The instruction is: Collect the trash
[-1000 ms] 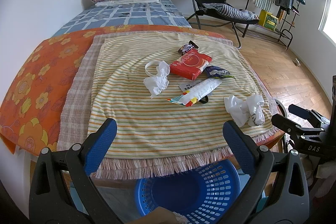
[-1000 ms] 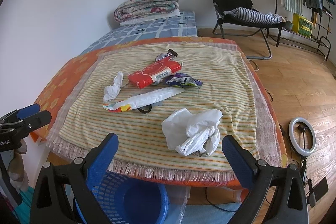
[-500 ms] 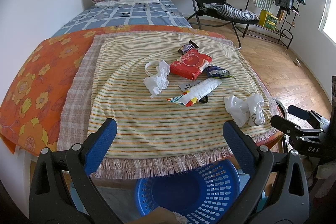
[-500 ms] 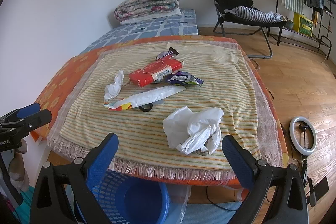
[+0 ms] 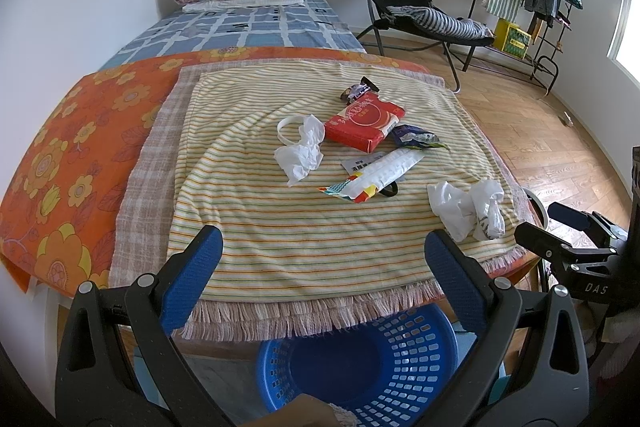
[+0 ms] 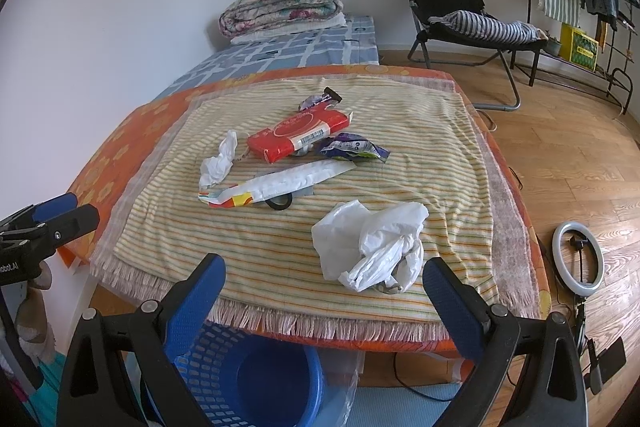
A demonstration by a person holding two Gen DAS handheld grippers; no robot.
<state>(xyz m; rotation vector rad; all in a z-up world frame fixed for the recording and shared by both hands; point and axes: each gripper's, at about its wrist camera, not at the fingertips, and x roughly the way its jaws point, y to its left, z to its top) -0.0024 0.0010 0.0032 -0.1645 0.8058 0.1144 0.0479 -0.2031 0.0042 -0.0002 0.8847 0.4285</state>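
Ahead of both tongs, a striped cloth (image 5: 304, 227) spread over a table, fringe hanging at the near edge. Below and just behind that fringe, under the left gripper (image 5: 320, 267), a blue basket (image 5: 360, 367). Left gripper spread wide, holding nothing. Right gripper (image 6: 324, 291) likewise wide apart, empty, hovering short of a crumpled white plastic bag (image 6: 372, 243) lying just ahead between its fingers. Farther ahead, a red packet (image 6: 298, 133), a long white wrapper (image 6: 280, 183), a crumpled tissue (image 6: 218, 167), a purple wrapper (image 6: 356, 149), and farthest, a small dark wrapper (image 6: 320, 101).
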